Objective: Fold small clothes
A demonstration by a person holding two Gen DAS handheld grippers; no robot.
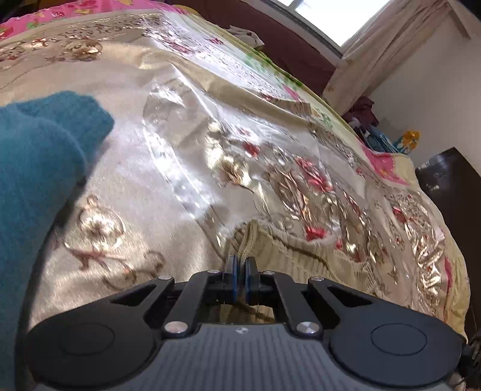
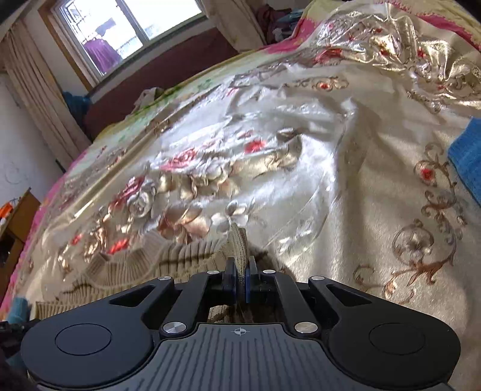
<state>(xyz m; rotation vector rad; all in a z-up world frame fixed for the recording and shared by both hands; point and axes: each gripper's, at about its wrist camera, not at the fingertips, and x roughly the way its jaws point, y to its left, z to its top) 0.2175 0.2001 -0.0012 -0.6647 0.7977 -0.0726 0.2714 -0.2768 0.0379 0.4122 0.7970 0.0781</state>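
A beige ribbed knit garment (image 1: 300, 255) with dark stripes lies on the satin floral bedspread (image 1: 180, 150). My left gripper (image 1: 240, 264) is shut on one edge of it, a fold of knit pinched between the blue pads. In the right wrist view the same beige knit garment (image 2: 168, 261) stretches to the left, and my right gripper (image 2: 240, 270) is shut on another bunched edge of it. Both hold the knit just above the bedspread (image 2: 345, 195). The part of the garment under the grippers is hidden.
A teal knitted garment (image 1: 39, 168) lies at the left in the left wrist view. A blue knit piece (image 2: 469, 159) lies at the right edge in the right wrist view. A window (image 2: 129, 27), curtains (image 1: 375, 51) and dark furniture (image 1: 451, 192) surround the bed.
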